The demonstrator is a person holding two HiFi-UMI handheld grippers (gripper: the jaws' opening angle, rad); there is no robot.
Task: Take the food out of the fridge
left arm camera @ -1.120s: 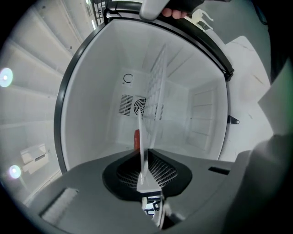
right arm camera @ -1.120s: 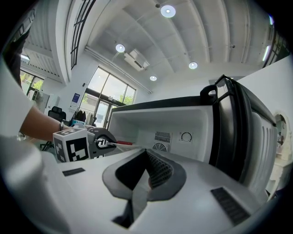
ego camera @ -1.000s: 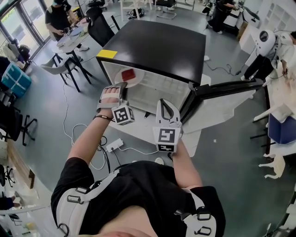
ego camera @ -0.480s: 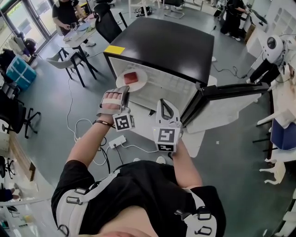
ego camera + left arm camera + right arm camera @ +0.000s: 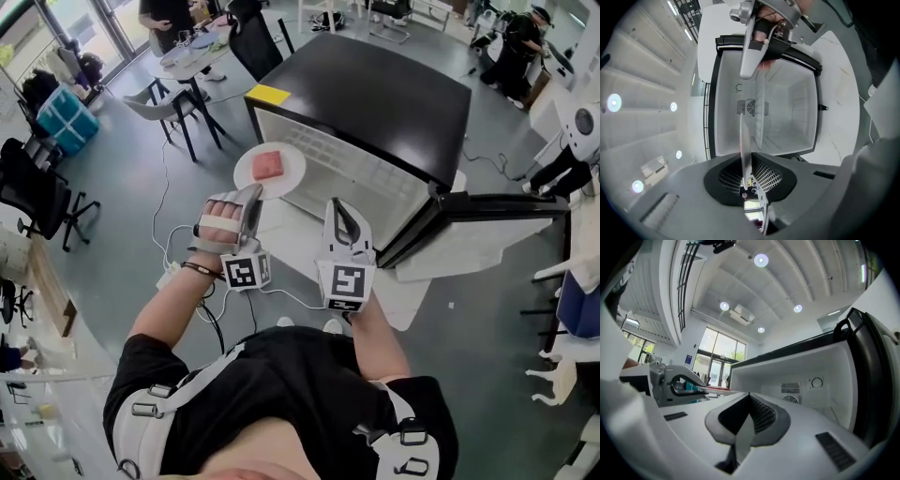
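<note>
Both forearms outstretched, left gripper [image 5: 249, 197] tight on a plate [image 5: 246, 174], right gripper [image 5: 337, 208] with jaws together

One fridge [image 5: 375, 103] fills the upper centre, with one open door [image 5: 487, 225] at the right. There is one plate [image 5: 246, 178], and one piece of food [image 5: 267, 164] lies on it. Two claws show at centre: the left claw [image 5: 247, 199] and the right claw [image 5: 336, 210]. In the upper left stand one desk [image 5: 187, 61], two chairs [image 5: 150, 101] beside it and one blue crate [image 5: 67, 112].

Black shirt [image 5: 291, 398], white strapped harness [image 5: 155, 411]
</note>
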